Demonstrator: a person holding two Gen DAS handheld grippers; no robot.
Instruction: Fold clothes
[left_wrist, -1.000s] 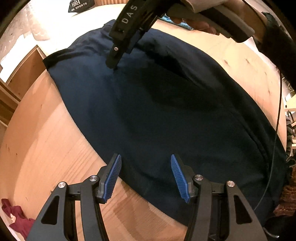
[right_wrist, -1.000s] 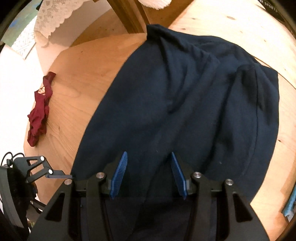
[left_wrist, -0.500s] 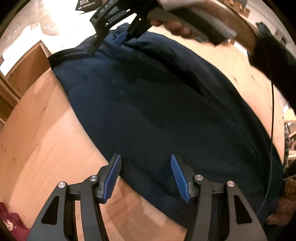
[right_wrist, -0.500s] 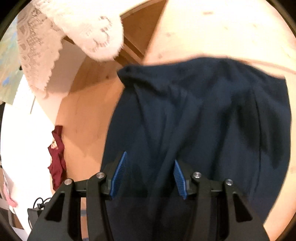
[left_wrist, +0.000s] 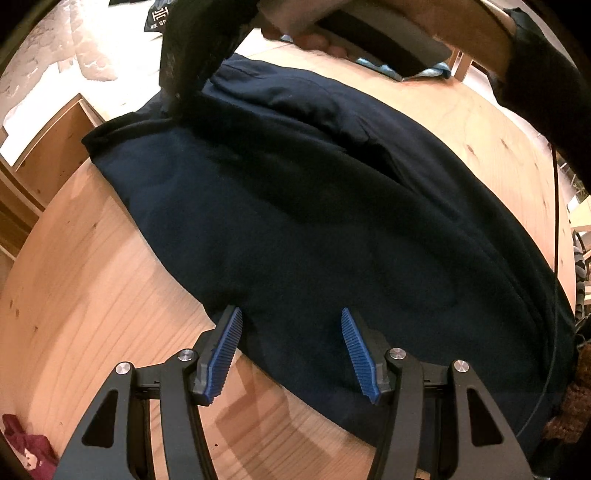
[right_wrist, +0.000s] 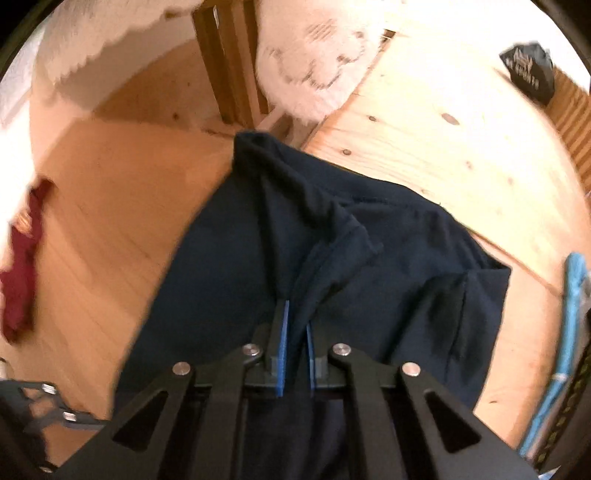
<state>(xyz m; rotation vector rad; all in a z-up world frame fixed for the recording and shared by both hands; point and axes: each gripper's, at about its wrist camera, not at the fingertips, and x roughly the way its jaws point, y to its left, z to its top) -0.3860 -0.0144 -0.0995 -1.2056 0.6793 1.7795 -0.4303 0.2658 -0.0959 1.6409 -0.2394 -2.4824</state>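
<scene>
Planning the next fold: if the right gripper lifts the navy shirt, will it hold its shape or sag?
Likely sag: the navy shirt already puckers into soft ridges where the right gripper pinches it. It probably drags on the wooden table, lying broad and flat near the open left gripper.

Maroon cloth (right_wrist: 22, 258) blurred (also edge-cropped).

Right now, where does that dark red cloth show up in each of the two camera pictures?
Left wrist view: the dark red cloth sits in the bottom left corner, on the wooden table.
Right wrist view: it lies at the left edge, blurred.
Shared landmark: the navy garment spread across the table.
</scene>
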